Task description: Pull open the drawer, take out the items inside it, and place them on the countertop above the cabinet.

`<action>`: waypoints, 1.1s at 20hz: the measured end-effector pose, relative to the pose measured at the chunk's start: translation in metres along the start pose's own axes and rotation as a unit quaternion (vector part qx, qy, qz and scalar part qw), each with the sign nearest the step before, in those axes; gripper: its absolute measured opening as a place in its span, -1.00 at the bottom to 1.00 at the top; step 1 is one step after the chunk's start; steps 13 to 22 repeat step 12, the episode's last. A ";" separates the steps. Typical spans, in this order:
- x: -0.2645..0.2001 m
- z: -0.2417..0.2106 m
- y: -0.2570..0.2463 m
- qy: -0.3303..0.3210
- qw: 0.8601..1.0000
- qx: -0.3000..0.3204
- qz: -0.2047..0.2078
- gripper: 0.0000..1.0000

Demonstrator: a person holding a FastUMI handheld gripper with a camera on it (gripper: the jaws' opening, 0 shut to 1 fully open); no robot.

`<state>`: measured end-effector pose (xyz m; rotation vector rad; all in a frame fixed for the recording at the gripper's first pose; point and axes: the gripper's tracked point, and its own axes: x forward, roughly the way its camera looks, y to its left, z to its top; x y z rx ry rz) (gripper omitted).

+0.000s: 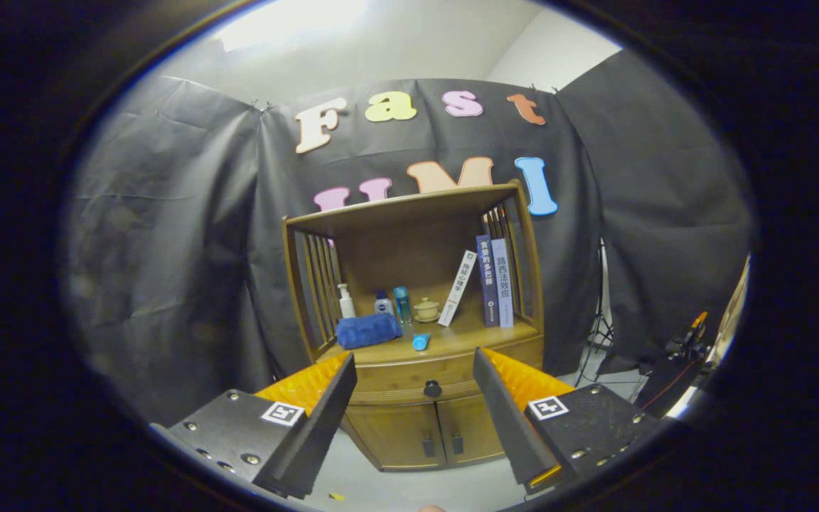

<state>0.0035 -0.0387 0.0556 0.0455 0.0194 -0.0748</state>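
Your cabinet (420,419) sits well ahead, with the drawer (409,375) pushed in under a countertop (452,340) that already carries a blue pouch (368,331) and bottles. Could be pre-pull or all done. Your gripper (415,405) has its jaws spread wide, empty, framing the knob (432,389).

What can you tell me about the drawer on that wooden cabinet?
The drawer is a wide, shallow band of brown wood with a slightly bowed front, just under the countertop and above two small doors. A single dark round knob sits at its middle. It looks fully shut. The hand-held gripper is open and apart from it, its fingers framing the knob.
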 end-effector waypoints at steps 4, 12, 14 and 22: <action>0.001 -0.003 -0.003 0.004 1.000 0.007 -0.001 0.98; 0.004 -0.010 -0.010 0.009 1.000 0.011 -0.006 0.97; 0.004 -0.010 -0.010 0.009 1.000 0.011 -0.006 0.97; 0.004 -0.010 -0.010 0.009 1.000 0.011 -0.006 0.97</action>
